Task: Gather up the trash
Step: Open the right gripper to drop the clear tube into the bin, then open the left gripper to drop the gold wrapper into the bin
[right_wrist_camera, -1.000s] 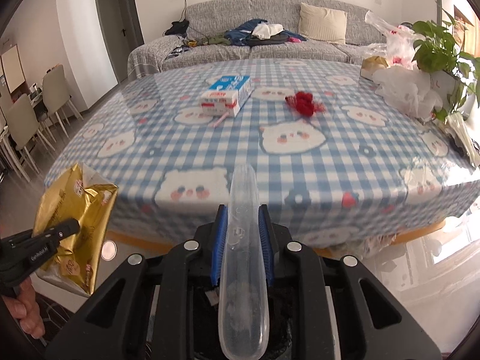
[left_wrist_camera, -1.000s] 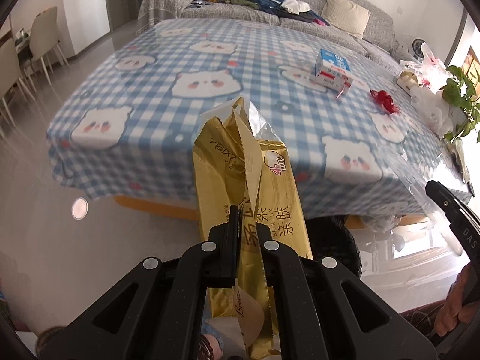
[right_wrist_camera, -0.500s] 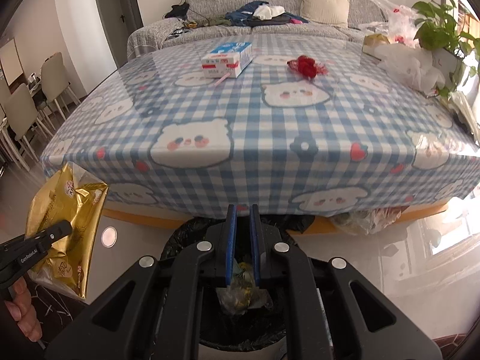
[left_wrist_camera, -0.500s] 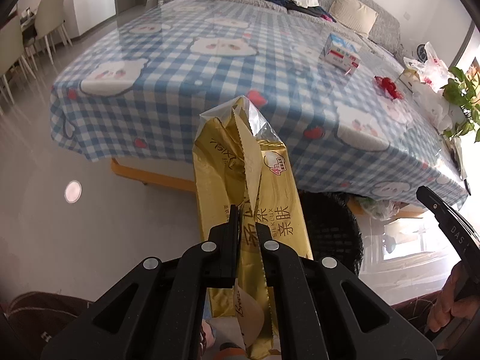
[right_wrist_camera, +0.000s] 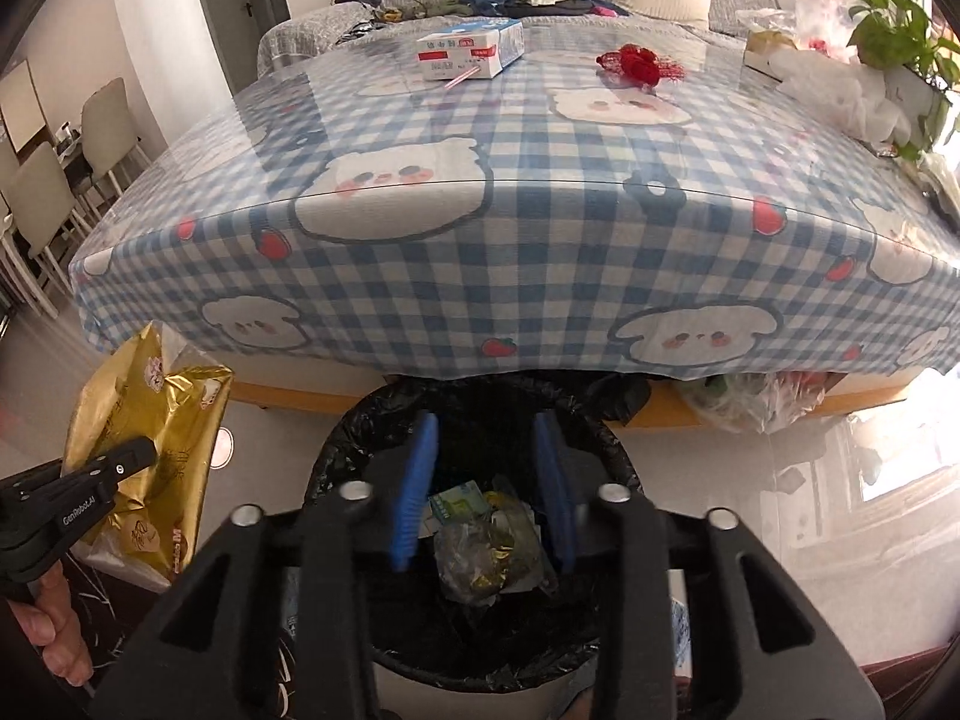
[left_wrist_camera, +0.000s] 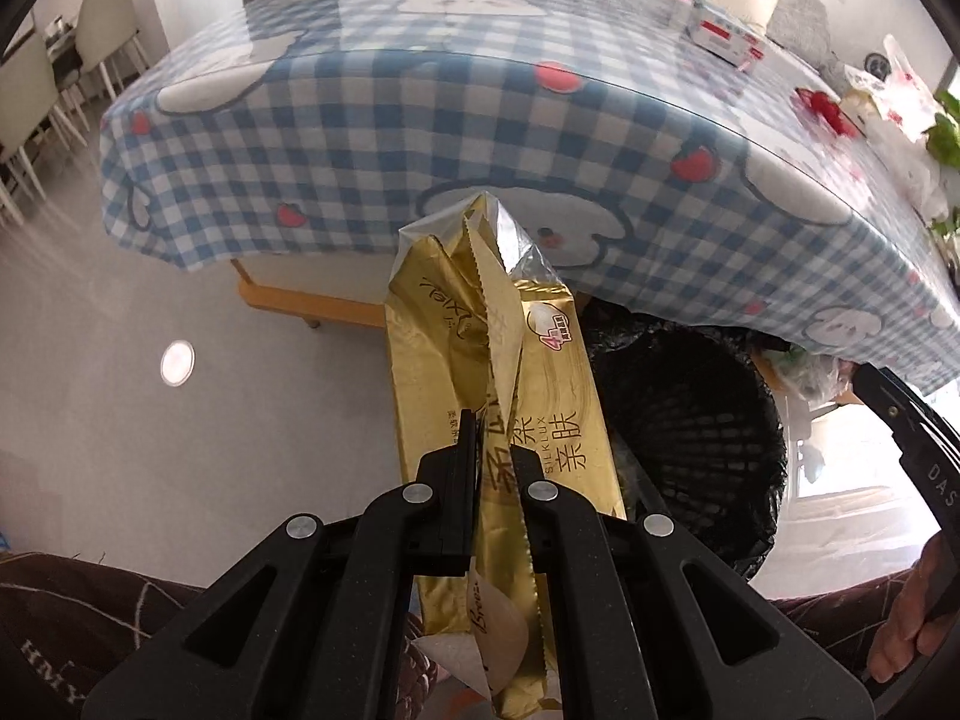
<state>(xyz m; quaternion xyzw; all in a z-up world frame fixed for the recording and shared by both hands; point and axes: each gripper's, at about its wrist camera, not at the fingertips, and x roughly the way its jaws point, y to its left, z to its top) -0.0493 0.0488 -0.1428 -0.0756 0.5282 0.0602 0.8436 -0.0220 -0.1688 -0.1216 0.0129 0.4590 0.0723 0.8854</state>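
The left gripper (left_wrist_camera: 492, 450) is pressed together on a gold foil wrapper (left_wrist_camera: 486, 360), pinching it near the middle of its length. The wrapper stands up past the black fingertips, its torn, serrated top edge and silvery lining pointing toward the table edge, while its lower end hangs below the jaws. From the right wrist view the same gold foil wrapper (right_wrist_camera: 150, 438) shows crumpled at the left, clamped in the left gripper (right_wrist_camera: 144, 450), just beside the bin and outside its rim.

The right gripper (right_wrist_camera: 486, 480) is held directly over a trash bin (right_wrist_camera: 336, 456) lined with a black bag. Its jaws have just been opening and now stand spread apart, blue pads (right_wrist_camera: 414, 480) facing each other, with nothing between them. Below the gap, down in the bin, lies a heap of crumpled clear plastic and paper scraps (right_wrist_camera: 486, 546).

The trash bin (left_wrist_camera: 708, 420) sits on the pale floor, partly tucked under the edge of the table (right_wrist_camera: 480, 276), which is covered with a blue and white checked cloth printed with bear faces. Farther back on the table lie a blue and white carton (right_wrist_camera: 468, 48) with a straw and a piece of red netting (right_wrist_camera: 639, 63), both well apart from the grippers. A person's hand (right_wrist_camera: 54, 630) holds the left gripper's handle at the lower left.
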